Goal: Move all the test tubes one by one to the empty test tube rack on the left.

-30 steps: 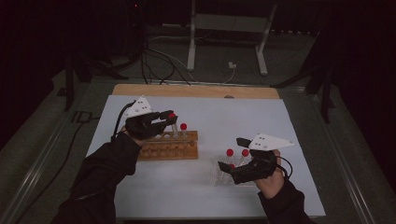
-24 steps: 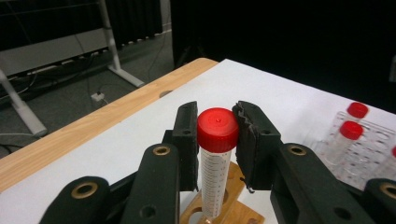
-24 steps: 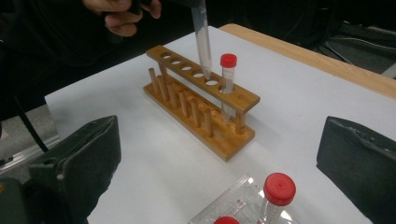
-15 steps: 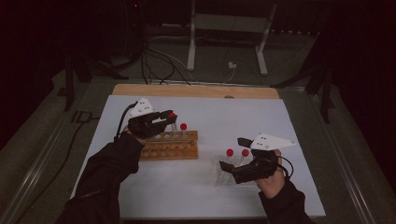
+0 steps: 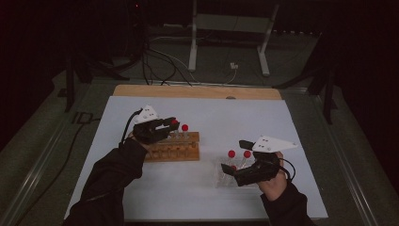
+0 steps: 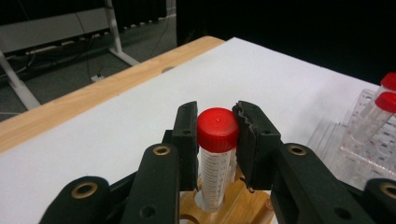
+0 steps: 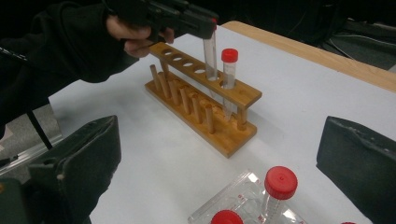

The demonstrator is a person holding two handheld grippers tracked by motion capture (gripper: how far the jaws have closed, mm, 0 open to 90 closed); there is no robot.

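Table [image 5: 207,113]: white top with a bare wooden edge at 12 o'clock; it carries both racks, one at each hand.
Wooden rack [image 7: 205,100]: left of centre in the high view, long side toward the person; judged the destination, its holes keeping tubes upright.
Clear rack [image 5: 225,175]: at 5 o'clock, just in front of the right hand; it holds red-capped tubes [image 7: 280,183], likely the supply waiting to go across.
Left claw [image 6: 217,140]: clamped on the held tube [image 6: 215,163] just under its red cap, gripped high so the body hangs free below.
Held tube: upright, lower end inside a hole of the wooden rack, just beside a seated tube [image 7: 229,79] at the rack's right end in the high view.
Left hand pose: forearm comes in from 7 o'clock, claw held about level over the wooden rack.
Right claw [image 7: 224,158]: jaws well apart, nothing between them, aimed across the clear rack toward the wooden one.
Right hand pose: low at 5 o'clock by the clear rack, seemingly placed ready for the next pick.
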